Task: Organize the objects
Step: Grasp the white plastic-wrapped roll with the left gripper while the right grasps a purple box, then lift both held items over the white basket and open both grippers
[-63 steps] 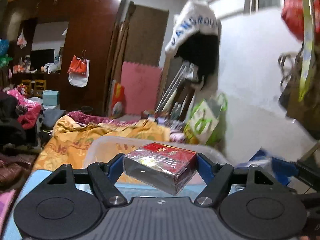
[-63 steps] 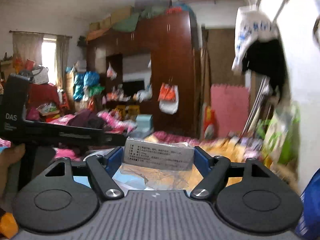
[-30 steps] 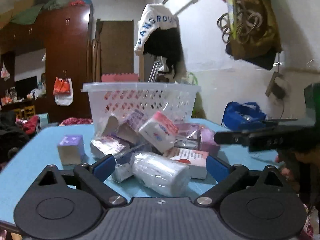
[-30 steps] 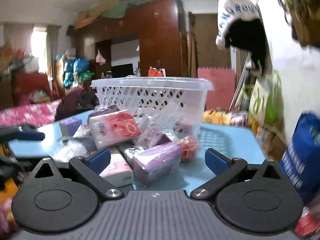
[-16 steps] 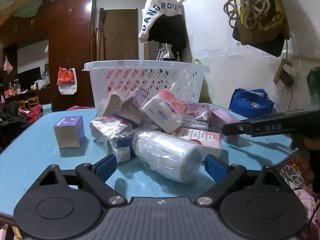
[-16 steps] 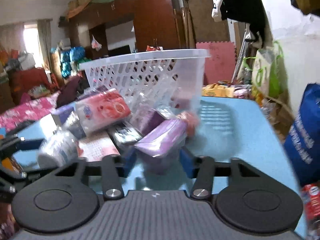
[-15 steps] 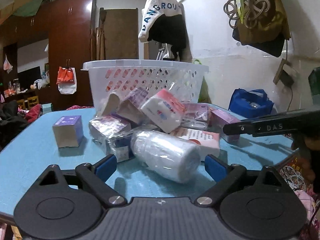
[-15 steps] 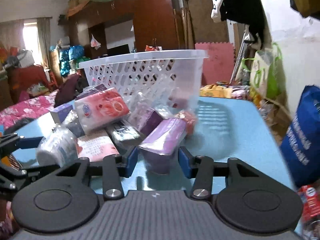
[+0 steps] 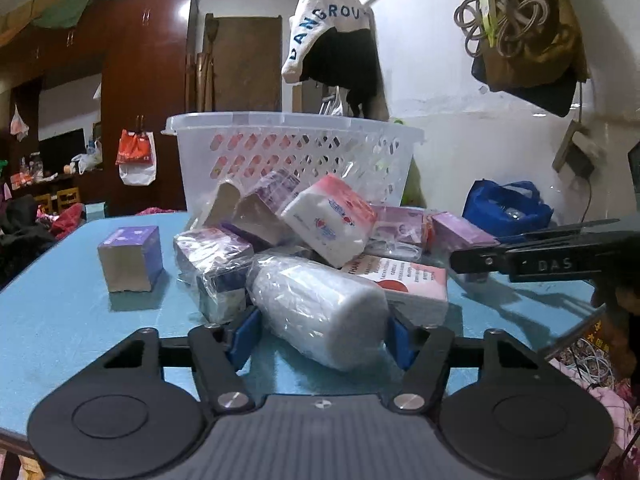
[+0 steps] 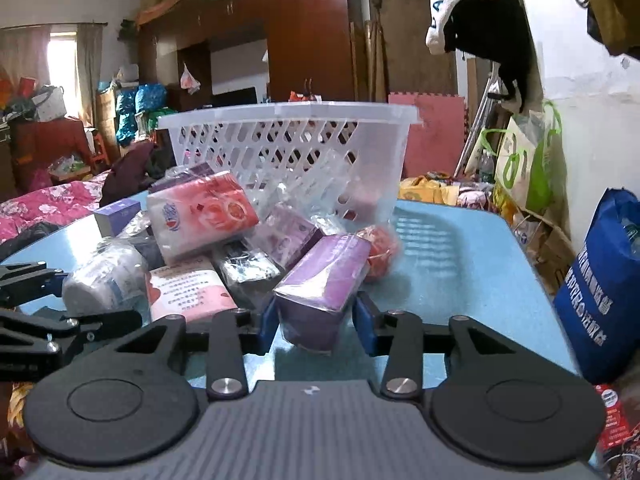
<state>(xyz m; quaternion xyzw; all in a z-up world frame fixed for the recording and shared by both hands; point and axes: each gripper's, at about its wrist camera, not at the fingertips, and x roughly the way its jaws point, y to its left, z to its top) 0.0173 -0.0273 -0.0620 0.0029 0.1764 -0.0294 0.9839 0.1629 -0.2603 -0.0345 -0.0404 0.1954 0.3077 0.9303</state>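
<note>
A pile of wrapped packs lies on the blue table in front of a white lattice basket. My left gripper has its jaws closing on a white roll in clear wrap; both blue pads touch its sides. In the right wrist view my right gripper is shut on a purple box at the pile's near edge. The roll and the box both still rest on the table. A pink tissue pack leans on top of the pile.
A small purple cube box stands alone left of the pile. A blue bag sits past the table's right edge. The other gripper's black arm reaches in from the right. Clothes hang on the wall behind the basket.
Both grippers dropped from above the basket to the pile, without the boxes they held. The right jaws closed on the purple box; the left jaws then closed in on the white roll.
</note>
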